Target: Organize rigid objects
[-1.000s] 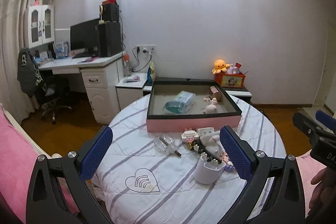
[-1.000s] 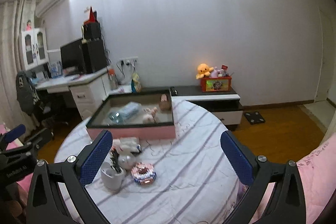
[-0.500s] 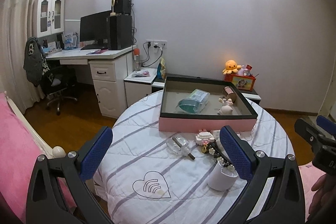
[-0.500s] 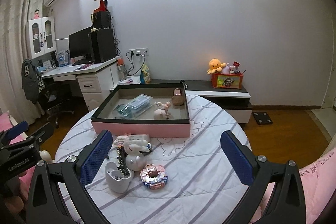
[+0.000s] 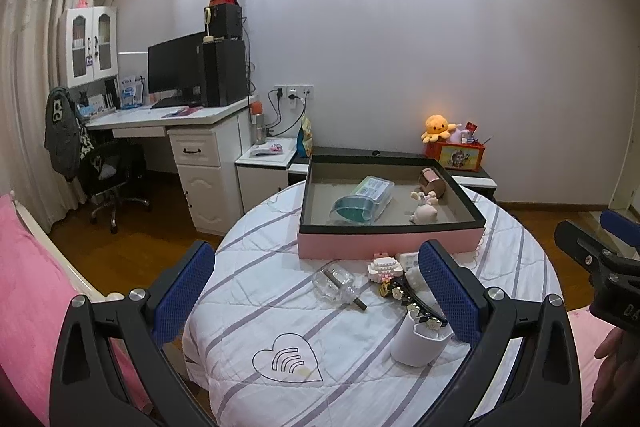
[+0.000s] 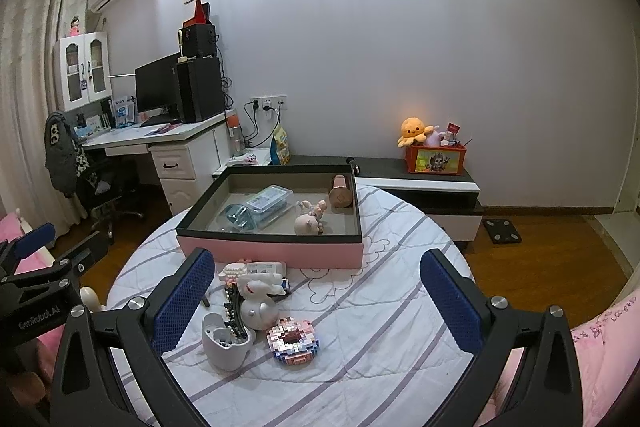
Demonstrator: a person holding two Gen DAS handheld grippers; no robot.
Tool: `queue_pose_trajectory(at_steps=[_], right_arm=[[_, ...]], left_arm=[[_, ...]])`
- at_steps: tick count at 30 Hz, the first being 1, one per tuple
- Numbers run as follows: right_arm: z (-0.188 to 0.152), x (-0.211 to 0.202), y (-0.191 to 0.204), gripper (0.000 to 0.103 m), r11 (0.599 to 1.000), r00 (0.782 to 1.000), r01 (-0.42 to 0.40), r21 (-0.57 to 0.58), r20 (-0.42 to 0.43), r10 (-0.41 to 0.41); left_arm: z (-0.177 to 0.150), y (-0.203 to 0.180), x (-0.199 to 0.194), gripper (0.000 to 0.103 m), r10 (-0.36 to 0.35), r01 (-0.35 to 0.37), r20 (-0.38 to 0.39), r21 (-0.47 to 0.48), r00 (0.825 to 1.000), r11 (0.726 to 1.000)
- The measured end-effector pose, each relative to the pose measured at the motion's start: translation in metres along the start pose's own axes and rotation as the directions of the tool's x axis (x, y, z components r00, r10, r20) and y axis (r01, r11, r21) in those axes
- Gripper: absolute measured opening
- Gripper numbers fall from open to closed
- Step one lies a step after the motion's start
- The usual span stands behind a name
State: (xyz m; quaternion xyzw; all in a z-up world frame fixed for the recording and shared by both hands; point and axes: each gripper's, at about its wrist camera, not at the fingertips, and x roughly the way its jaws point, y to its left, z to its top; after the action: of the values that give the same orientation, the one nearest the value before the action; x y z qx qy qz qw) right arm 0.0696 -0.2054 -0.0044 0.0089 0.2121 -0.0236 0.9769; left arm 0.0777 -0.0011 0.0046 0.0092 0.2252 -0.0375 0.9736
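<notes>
A pink box [image 5: 384,243] [image 6: 272,253] with a dark rim stands at the far side of the round table [image 5: 248,291]. It holds a clear case [image 6: 266,205], a small figurine [image 6: 308,221] and a pink cylinder [image 6: 342,191]. In front of it lie a white cup [image 5: 418,343] [image 6: 226,343] with a black hair clip [image 5: 412,299], a clear bottle [image 5: 336,283], a white rabbit toy [image 6: 260,301], a block house [image 5: 384,267] and a pink block ring [image 6: 294,341]. My left gripper [image 5: 320,295] and right gripper [image 6: 316,303] are open and empty above the table's near side.
A desk with a monitor [image 5: 176,67] and an office chair [image 5: 108,175] stand at the left. A low cabinet [image 6: 420,179] with an orange toy box [image 6: 436,159] stands behind the table. Pink bedding [image 5: 28,287] lies at both sides.
Both grippers have drawn back and risen, so the table sits lower and farther in both views. The objects have not moved. Both grippers stay open.
</notes>
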Motion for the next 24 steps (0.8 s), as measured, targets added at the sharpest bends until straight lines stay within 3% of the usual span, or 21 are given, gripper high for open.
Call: queue_pose_trajectory(at_steps=[17,24], right_arm=[[0.004,-0.012,0.001,0.103,1.0,1.0,-0.013,0.0,0.028,0.013],[-0.001,-0.007,-0.007,0.103,1.0,1.0,0.0,0.013,-0.003,0.0]], left_arm=[[0.0,-0.001,-0.015,0.103,-0.003,0.003,0.029,-0.009,1.0,1.0],[-0.011,0.001,-0.003,0.103,0.018,-0.019,-0.021,-0.016,1.0,1.0]])
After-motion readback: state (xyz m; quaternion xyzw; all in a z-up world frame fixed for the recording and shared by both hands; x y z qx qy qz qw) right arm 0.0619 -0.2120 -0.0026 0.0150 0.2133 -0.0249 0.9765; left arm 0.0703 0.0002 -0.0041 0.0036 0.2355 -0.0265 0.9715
